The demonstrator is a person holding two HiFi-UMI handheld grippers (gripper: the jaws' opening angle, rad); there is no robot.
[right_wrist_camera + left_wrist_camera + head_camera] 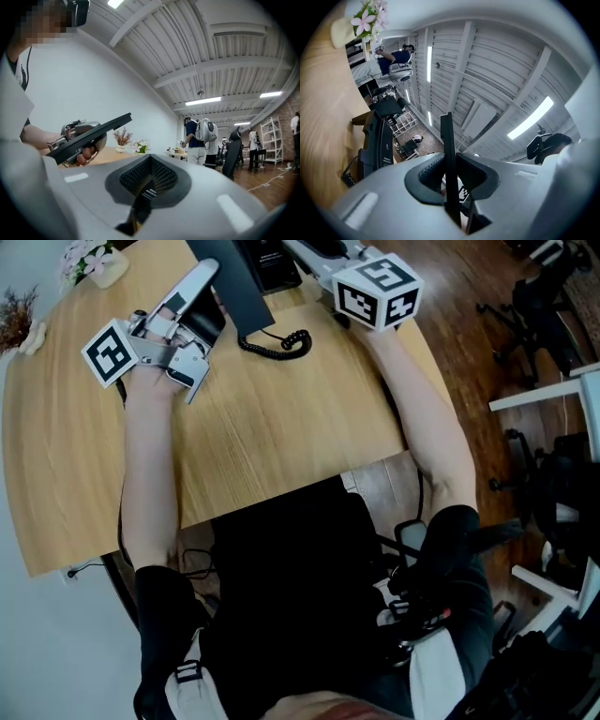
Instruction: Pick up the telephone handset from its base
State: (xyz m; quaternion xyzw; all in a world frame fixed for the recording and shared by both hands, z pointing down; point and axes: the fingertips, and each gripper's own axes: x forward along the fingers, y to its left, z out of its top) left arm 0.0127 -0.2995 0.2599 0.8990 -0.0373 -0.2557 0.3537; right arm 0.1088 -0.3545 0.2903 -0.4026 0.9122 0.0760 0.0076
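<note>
The black handset (232,282) is a long flat bar lifted off the table and tilted. My left gripper (208,273) is shut on it. In the left gripper view it shows edge-on between the pads (448,159). From the right gripper view the handset (89,133) hangs in the air in that gripper. A coiled cord (279,345) lies on the wood below it. The dark phone base (277,263) stands at the table's far edge, also seen as the base (377,145). My right gripper (143,199) is by the base, with a dark printed part between its pads, seemingly the base's edge.
The round wooden table (281,427) has flower pots (89,259) at its far left. Office chairs (534,296) and white desks stand on the wooden floor to the right. People (199,138) stand further off in the room.
</note>
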